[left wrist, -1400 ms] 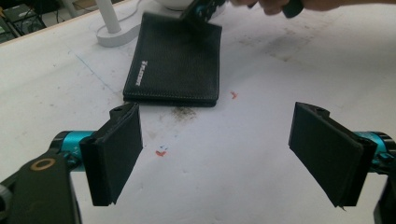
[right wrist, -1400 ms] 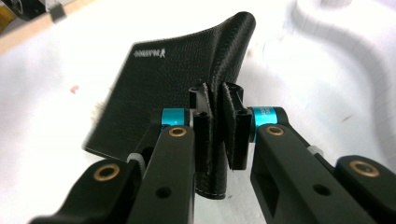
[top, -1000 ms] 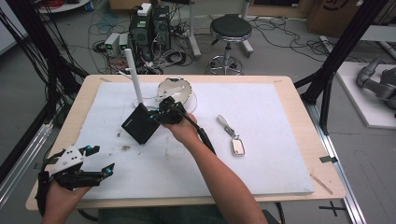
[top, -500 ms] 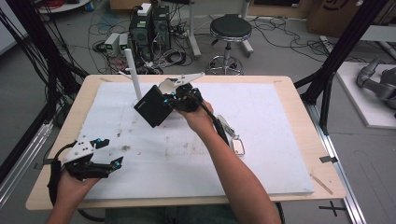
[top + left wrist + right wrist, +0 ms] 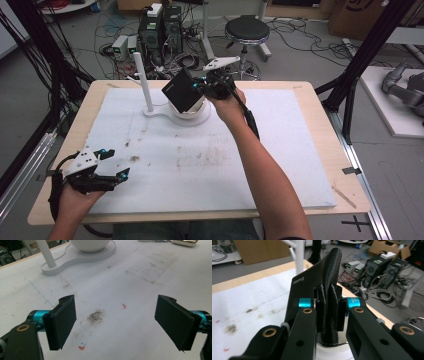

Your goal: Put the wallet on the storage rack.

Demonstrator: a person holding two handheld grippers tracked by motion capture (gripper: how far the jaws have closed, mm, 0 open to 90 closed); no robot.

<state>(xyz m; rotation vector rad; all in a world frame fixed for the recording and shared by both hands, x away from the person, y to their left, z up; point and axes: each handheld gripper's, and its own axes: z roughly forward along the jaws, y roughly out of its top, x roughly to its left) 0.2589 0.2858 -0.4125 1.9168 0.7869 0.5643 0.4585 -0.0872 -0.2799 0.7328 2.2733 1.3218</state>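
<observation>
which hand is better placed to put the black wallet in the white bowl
Right: the right gripper is shut on the black wallet just above the white bowl. The left gripper rests open at the near table edge.

The wallet (image 5: 322, 287) is black with a pebbled grain, pale stitching along its lower edge and small white lettering on 1 face. The right gripper (image 5: 329, 312) has black jaws, bright blue collars and brass-coloured rivets. The left gripper (image 5: 120, 322) matches: 2 black pads on blue collars. The stand (image 5: 165, 111) is plain white. The mat (image 5: 280, 165) is white, smudged grey with small red marks.
</observation>
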